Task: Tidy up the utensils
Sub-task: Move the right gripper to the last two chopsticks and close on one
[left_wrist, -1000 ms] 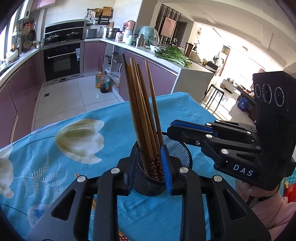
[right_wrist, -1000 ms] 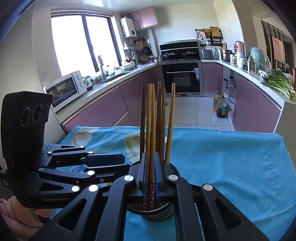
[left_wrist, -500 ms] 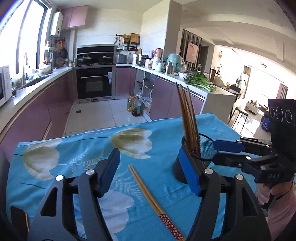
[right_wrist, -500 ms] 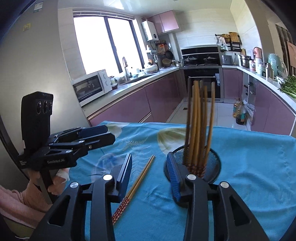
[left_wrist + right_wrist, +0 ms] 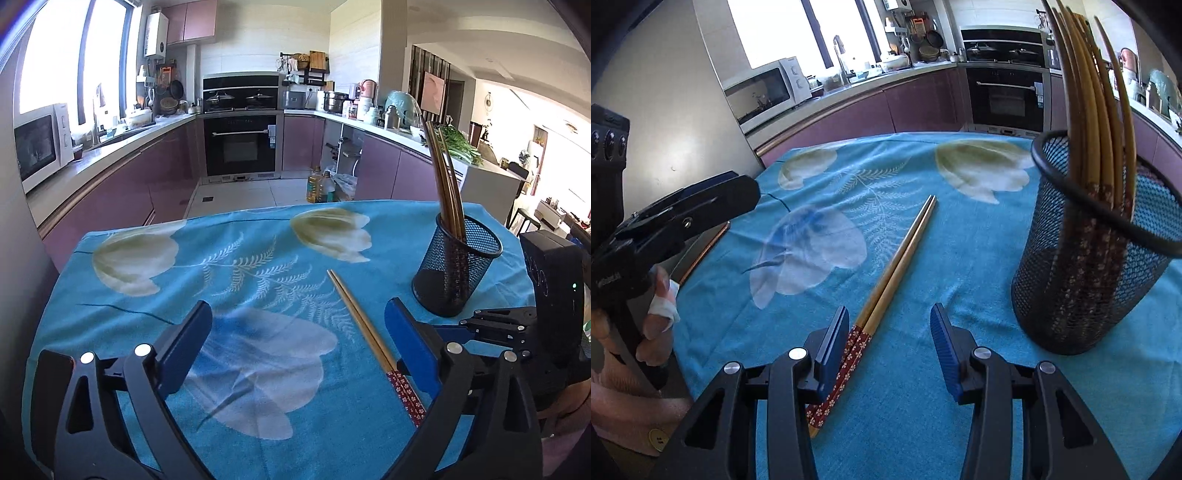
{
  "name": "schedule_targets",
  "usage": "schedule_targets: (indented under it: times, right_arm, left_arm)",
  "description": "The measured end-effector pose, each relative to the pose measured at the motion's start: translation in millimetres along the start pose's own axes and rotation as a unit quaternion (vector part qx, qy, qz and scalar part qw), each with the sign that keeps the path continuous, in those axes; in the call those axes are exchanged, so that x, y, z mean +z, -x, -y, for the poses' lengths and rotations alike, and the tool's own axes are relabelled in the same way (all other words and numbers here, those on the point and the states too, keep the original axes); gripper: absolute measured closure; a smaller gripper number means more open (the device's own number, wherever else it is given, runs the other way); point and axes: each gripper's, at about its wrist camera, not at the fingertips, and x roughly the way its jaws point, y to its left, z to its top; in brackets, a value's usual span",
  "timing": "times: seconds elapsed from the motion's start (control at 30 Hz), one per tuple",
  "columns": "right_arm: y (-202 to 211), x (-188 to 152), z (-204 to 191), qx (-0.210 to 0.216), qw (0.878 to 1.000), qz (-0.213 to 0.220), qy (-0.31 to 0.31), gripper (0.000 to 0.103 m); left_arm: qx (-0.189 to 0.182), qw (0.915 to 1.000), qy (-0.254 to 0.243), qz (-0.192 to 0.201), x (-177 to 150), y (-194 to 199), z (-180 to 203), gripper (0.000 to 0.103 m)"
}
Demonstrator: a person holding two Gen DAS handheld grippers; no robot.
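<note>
A black mesh holder (image 5: 456, 271) (image 5: 1089, 266) stands on the blue flowered cloth with several wooden chopsticks upright in it. A loose pair of chopsticks (image 5: 360, 326) (image 5: 897, 266) lies on the cloth to its left, red patterned ends toward me. My left gripper (image 5: 299, 328) hovers over the cloth, its jaws opening wide, and the pair lies close to its right finger with nothing gripped. My right gripper (image 5: 890, 328) sits low over the cloth with its jaws opening. The pair's red end lies beside its left finger (image 5: 833, 341), and the pads do not press on it.
The cloth-covered table (image 5: 229, 266) ends at the far edge toward a kitchen floor and purple cabinets. A dark flat thing with a copper edge (image 5: 705, 251) lies at the table's left side under the left gripper (image 5: 701, 206). A hand (image 5: 655, 321) holds that gripper.
Both grippers have let go at the mesh holder, opened, and drawn back to the left of it. The right gripper has sunk toward the loose pair on the cloth.
</note>
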Motion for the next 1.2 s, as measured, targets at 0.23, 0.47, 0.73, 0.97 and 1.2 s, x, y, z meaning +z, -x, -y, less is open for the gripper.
schedule_targets:
  times: [0.23, 0.47, 0.73, 0.97, 1.2]
  right_arm:
    - [-6.8, 0.4, -5.0, -0.023, 1.0, -0.006, 0.006, 0.059]
    - [-9.5, 2.3, -6.6, -0.041, 0.999, -0.005, 0.008, 0.059]
    - [-4.6, -0.1, 1.3, -0.042, 0.999, -0.007, -0.006, 0.063]
    - [1.4, -3.3, 7.6, -0.037, 0.999, -0.007, -0.012, 0.066]
    - [4.1, -5.6, 11.6, -0.037, 0.999, -0.007, -0.016, 0.066]
  left_arm:
    - [0.002, 0.9999, -0.001, -0.015, -9.5, -11.7, 3.7, 0.01]
    - [-0.003, 0.9997, 0.002, -0.023, -10.9, -16.0, 3.2, 0.01]
    - [-0.017, 0.9992, -0.008, -0.036, -11.3, -26.4, 7.8, 0.013]
    - [-0.059, 0.9951, -0.012, -0.078, -11.7, -49.4, 18.4, 0.026]
    - [-0.081, 0.9891, -0.019, -0.121, -13.9, -75.7, 32.0, 0.035]
